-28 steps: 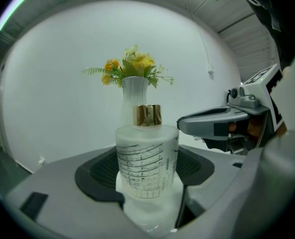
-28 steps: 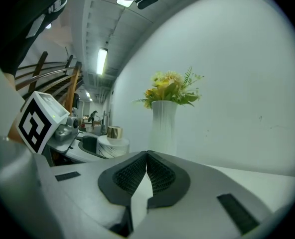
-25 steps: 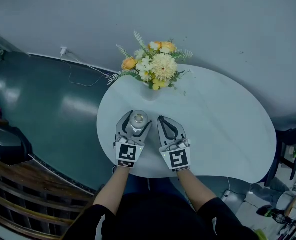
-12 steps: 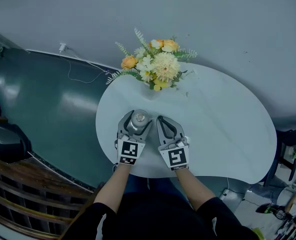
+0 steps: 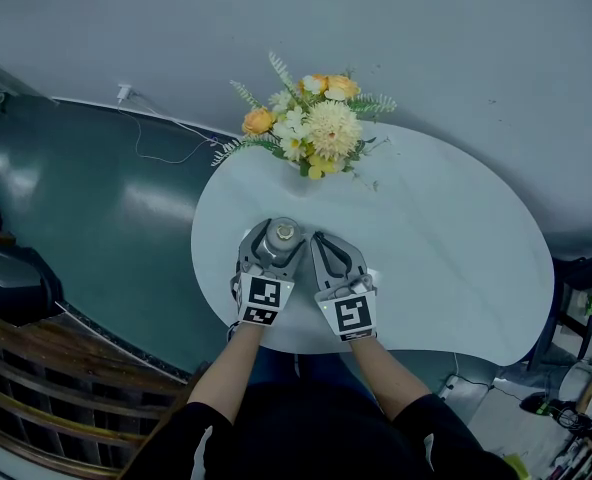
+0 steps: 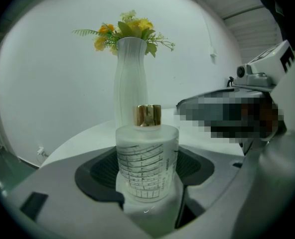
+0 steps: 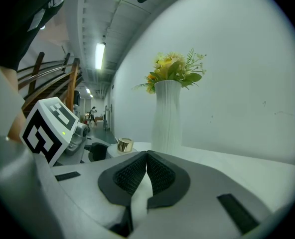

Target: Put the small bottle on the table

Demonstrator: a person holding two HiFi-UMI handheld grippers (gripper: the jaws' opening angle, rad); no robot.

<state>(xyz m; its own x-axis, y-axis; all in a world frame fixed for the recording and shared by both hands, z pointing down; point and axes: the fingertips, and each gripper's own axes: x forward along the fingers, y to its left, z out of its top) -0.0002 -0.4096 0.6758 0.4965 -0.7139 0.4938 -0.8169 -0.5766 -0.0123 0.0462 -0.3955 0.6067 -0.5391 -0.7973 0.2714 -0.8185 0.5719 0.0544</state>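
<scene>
The small bottle [image 5: 280, 234] is frosted glass with a gold cap. It stands upright between the jaws of my left gripper [image 5: 274, 248], which is shut on it over the near left part of the white table [image 5: 446, 258]. In the left gripper view the bottle [image 6: 147, 158] fills the gap between the dark pads [image 6: 100, 171], and its base is hidden. My right gripper [image 5: 321, 240] is just to the right of it, shut and empty. In the right gripper view its jaws [image 7: 146, 158] meet, and the bottle's gold cap [image 7: 124, 144] shows to the left.
A white vase of yellow and orange flowers [image 5: 314, 128] stands at the table's far edge, beyond both grippers. The table's edge [image 5: 204, 288] curves close on the left, above a dark green floor [image 5: 86, 188]. A wooden railing [image 5: 36, 368] is at lower left.
The two grippers have drawn slightly closer together. The bottle stays in the left gripper's jaws.
</scene>
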